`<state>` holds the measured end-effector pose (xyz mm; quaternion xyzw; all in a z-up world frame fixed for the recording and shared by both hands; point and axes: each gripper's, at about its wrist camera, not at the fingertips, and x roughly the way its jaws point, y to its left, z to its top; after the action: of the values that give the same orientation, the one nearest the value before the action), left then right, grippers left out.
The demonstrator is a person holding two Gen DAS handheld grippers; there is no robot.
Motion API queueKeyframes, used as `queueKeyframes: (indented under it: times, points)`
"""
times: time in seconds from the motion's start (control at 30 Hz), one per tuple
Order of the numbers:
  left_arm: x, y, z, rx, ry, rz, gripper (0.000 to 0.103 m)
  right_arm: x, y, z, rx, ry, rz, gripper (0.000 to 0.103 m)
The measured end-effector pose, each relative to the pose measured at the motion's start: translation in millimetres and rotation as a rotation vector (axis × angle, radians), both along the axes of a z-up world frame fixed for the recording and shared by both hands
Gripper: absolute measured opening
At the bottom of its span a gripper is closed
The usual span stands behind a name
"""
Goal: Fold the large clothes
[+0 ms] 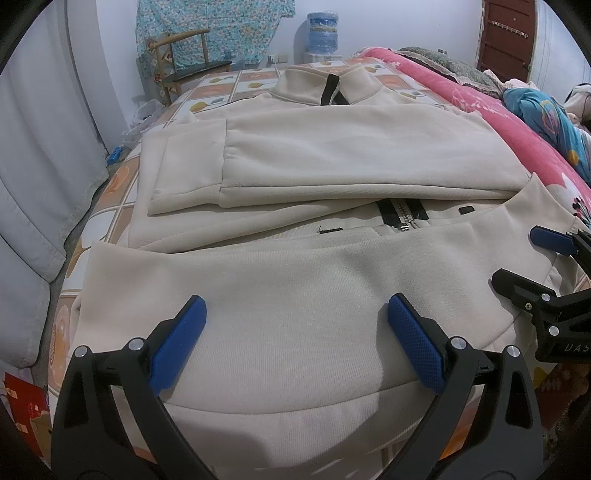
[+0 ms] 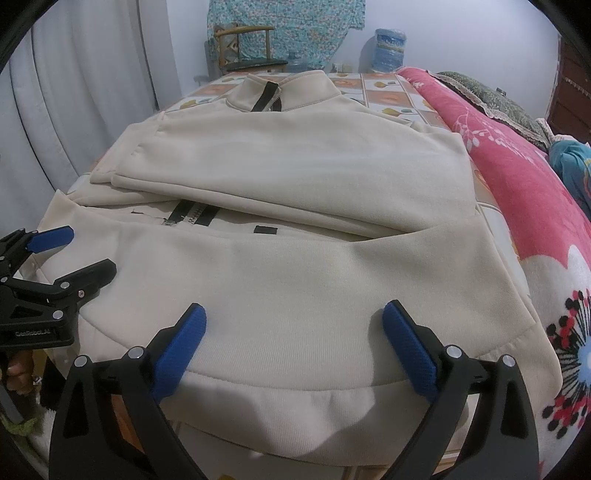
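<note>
The left hand-held gripper and the right hand-held gripper both hover with jaws spread wide, gripping nothing, just above the near hem of the cream zip-front fleece jacket. It lies flat on the bed with the orange-tiled sheet, collar at the far end. Both sleeves seem folded across the chest; folding the body hem-to-collar likely remains.

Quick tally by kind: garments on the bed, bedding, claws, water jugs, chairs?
Cream zip jacket: 1
Pink floral blanket: 1
Claws, left claw and right claw, both open above the hem: 2
Large water jug: 1
Wooden chair: 1
Total: 6
</note>
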<state>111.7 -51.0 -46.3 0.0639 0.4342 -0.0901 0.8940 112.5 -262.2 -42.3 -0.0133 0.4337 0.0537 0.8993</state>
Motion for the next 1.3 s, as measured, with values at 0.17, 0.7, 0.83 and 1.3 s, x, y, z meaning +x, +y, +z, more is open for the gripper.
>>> queueKeyframes:
  times: [0.17, 0.7, 0.83, 1.3]
  points:
    - [0.0, 0.5, -0.6, 0.000, 0.002, 0.000, 0.096, 0.0, -0.2, 0.2, -0.001, 0.000, 0.000, 0.095]
    - [-0.6, 1.4, -1.2, -0.001, 0.002, 0.002, 0.096, 0.4, 0.2, -2.3, -0.004, 0.004, 0.000, 0.095]
    - [-1.1, 1.9, -1.3, -0.001, 0.003, 0.002, 0.096, 0.6, 0.2, -2.0, -0.004, 0.004, 0.001, 0.095]
    - [-0.8, 3.8, -1.8, 0.000, 0.010, 0.011, 0.096, 0.8, 0.1, -2.0, -0.005, 0.005, 0.002, 0.096]
